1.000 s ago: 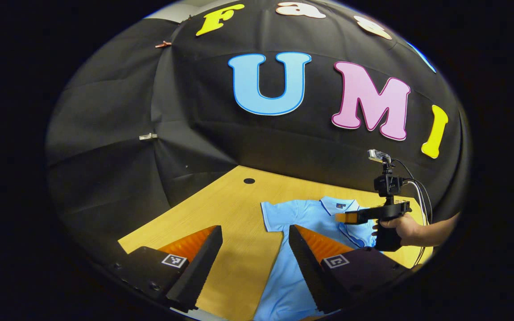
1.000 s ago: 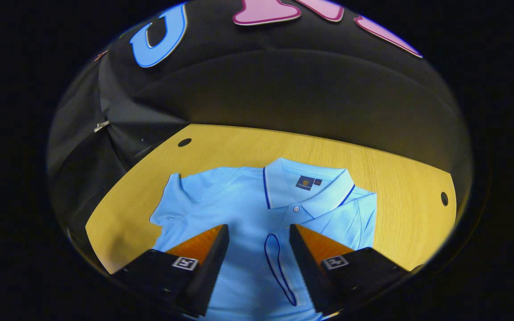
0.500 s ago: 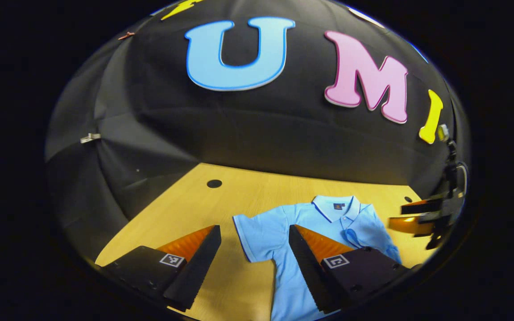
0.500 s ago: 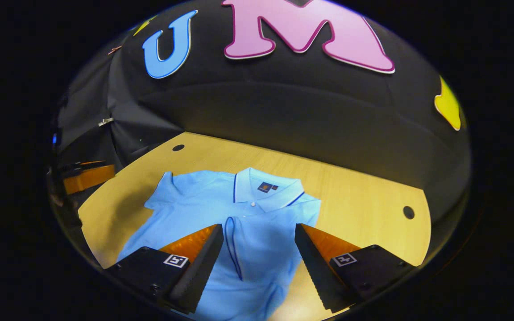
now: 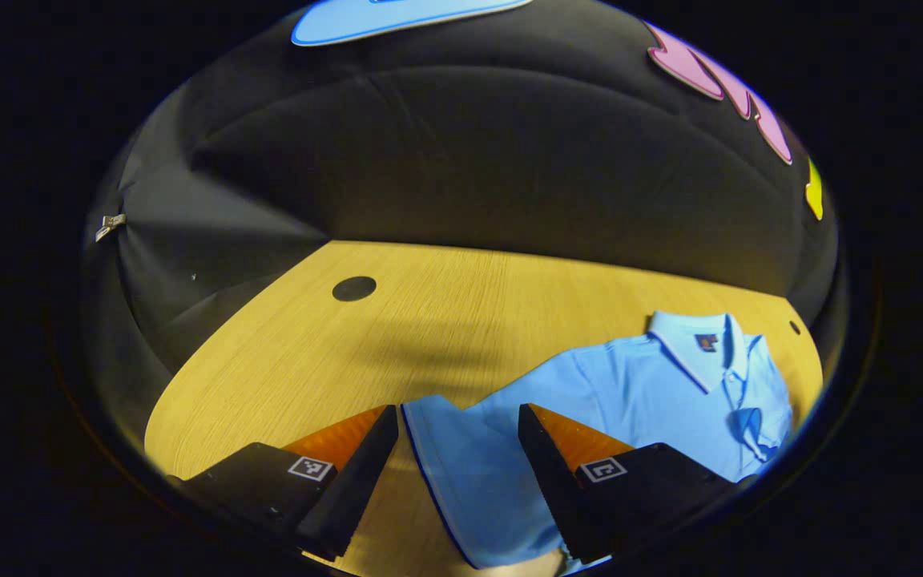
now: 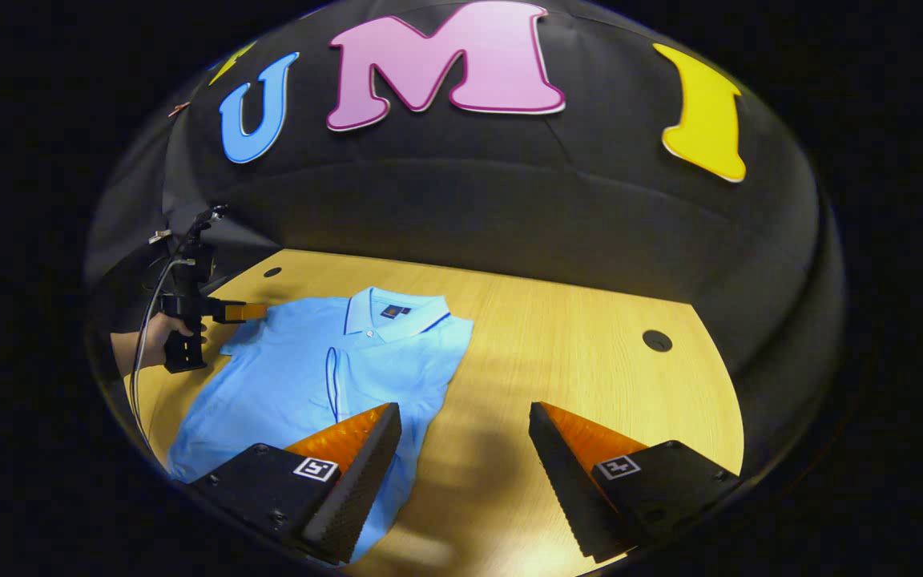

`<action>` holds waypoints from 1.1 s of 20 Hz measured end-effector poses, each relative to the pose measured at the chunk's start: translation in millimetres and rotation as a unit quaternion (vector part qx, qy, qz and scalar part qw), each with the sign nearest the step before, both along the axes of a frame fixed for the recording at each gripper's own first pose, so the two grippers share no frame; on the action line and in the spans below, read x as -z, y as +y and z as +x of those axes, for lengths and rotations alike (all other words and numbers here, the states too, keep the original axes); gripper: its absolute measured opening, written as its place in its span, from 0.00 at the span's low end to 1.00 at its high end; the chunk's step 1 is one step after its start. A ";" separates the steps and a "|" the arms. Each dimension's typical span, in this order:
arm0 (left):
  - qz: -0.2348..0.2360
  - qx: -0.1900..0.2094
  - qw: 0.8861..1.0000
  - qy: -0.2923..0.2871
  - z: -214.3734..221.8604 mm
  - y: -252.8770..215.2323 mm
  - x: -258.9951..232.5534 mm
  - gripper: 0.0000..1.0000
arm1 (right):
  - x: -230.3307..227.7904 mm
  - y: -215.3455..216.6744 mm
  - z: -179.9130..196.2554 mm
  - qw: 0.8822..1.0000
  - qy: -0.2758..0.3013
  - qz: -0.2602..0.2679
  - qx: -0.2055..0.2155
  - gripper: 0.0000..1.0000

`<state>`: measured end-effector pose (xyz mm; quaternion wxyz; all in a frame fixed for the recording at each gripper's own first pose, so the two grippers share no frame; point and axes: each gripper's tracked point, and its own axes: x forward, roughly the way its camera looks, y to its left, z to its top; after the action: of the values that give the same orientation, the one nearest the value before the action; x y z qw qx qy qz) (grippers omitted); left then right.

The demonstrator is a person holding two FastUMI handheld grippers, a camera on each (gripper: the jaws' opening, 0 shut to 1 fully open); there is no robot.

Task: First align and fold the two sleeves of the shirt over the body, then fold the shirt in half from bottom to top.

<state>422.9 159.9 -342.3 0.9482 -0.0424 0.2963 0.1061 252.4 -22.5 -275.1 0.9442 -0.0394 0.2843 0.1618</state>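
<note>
Two grippers we see gaping, holding nothing: left gripper (image 5: pixel 457 473) over the shirt's (image 5: pixel 590 401) unfolded sleeve (image 5: pixel 461 465); right gripper (image 6: pixel 465 473) beside the shirt, on the table (image 6: pixel 574 353).

Light blue shirt (image 6: pixel 301 369) with dark blue piping, white-striped collar (image 6: pixel 397 311), yellow wood-grain table (image 6: pixel 590 353)

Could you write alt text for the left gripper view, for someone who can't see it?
A light blue polo shirt lies flat on a wooden table, its one spread sleeve lying between the open fingers of the left gripper. The collar points away, toward a black cloth wall.
</note>
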 end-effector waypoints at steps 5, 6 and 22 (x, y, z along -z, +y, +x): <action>0.002 0.026 1.000 0.009 5.7 -18.1 -0.6 0.71 | 17.9 -17.7 -1.8 0.999 0.021 0.010 0.024 1.00; 0.000 0.036 0.999 0.012 6.2 -24.1 -0.3 0.56 | 19.8 -19.0 -1.9 0.999 0.020 0.012 0.027 1.00; -0.007 0.154 0.988 -0.032 0.8 -143.5 -89.6 0.06 | -3.4 -36.7 -23.0 0.997 0.017 0.032 0.068 1.00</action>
<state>423.7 16.5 -252.8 0.9620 -0.0065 0.2694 -0.0448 229.4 -59.2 -271.8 0.9487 0.0130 0.2973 0.1067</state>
